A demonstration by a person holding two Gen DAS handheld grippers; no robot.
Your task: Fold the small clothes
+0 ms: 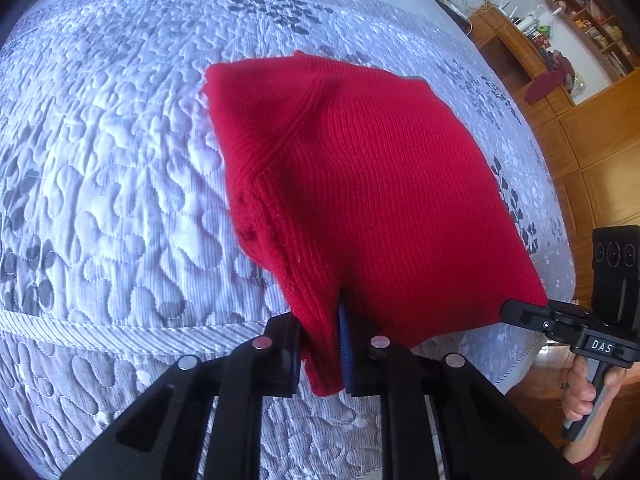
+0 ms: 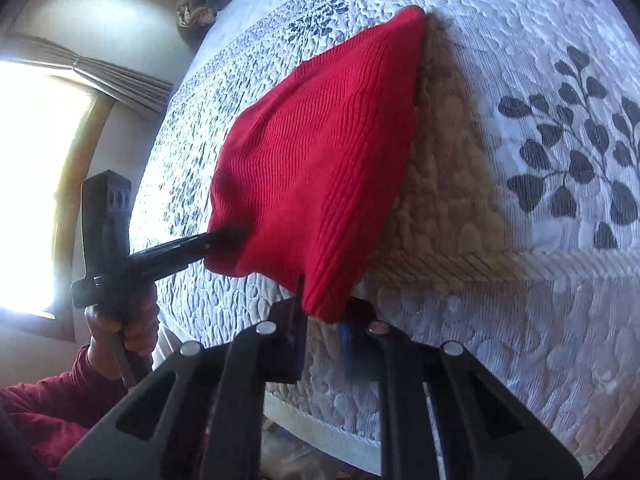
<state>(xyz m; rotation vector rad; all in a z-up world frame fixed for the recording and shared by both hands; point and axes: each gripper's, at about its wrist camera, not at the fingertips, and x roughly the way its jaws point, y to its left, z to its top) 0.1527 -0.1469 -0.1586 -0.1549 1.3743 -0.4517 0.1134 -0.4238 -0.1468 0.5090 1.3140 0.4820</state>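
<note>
Quilted bed (image 1: 100,200) below; my left jaws and right jaws each clamp a near corner of the red sweater (image 1: 360,180), lifting its edge to fold.

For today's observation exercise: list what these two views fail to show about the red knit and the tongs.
- Left wrist view: red knit garment, underside hidden by its own top layer.
- Right wrist view: left tongs, tips buried in the knit.
- Right wrist view: window overexposed.
- Left wrist view: shelf items too small.

Only readable thing here is a small white-on-black label saying "DAS" (image 1: 601,347), stuck on the body of the right tongs (image 1: 516,311). Nothing else legible anywhere.
</note>
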